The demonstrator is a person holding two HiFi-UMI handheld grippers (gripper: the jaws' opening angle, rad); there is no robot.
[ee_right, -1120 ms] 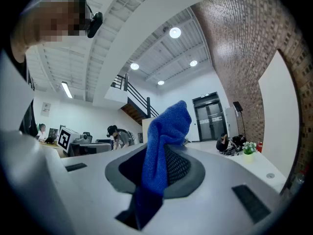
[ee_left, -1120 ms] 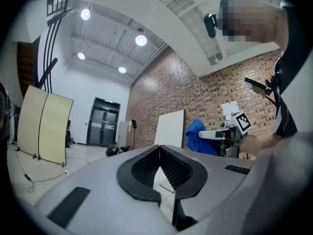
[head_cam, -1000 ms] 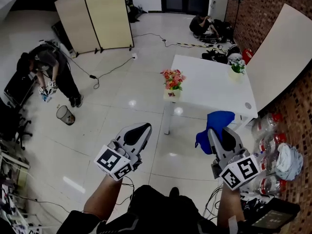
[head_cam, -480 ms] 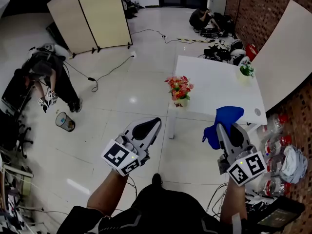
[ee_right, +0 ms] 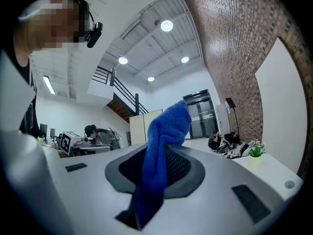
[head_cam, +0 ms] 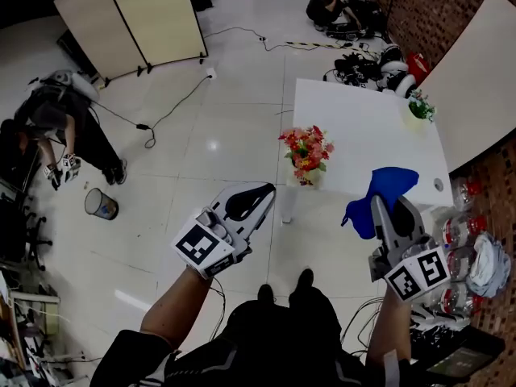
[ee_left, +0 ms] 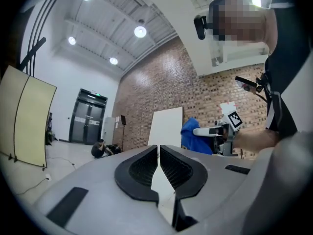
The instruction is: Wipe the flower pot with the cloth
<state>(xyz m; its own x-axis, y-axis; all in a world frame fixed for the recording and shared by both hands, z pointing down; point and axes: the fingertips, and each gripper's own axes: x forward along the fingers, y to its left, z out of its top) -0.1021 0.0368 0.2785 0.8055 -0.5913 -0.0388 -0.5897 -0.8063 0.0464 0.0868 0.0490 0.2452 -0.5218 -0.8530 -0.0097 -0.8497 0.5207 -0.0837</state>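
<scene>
- Both grippers have come closer to the table [head_cam: 363, 119] than in the earlier frames. In the head view the flower pot [head_cam: 310, 176] now sits near the centre of the frame, just above the gap between the two.
- Left gripper [head_cam: 264, 192] is at the lower middle of the head view. Its own view [ee_left: 159, 153] shows the jaws closed together with only a thin slit between them and nothing held.
- Right gripper [head_cam: 393, 212] is at the lower right. Its jaws are closed on the blue cloth [ee_right: 164, 141].
- One end of the cloth stands up above the jaw tips and the rest hangs down in a fold. In the head view the cloth [head_cam: 379, 192] lies over the near edge of the table.
- The flower pot is small and pale and stands on the near left corner of the white table. Red and orange flowers [head_cam: 306, 145] with some green leaves hide most of it, and its surface is too small to read.
- The cloth is to the right of the pot and well apart from it. The left gripper is also apart from the pot.
- A second small pot [head_cam: 419, 110] with a green plant stands at the far right edge of the table, in the upper right of the frame.
</scene>
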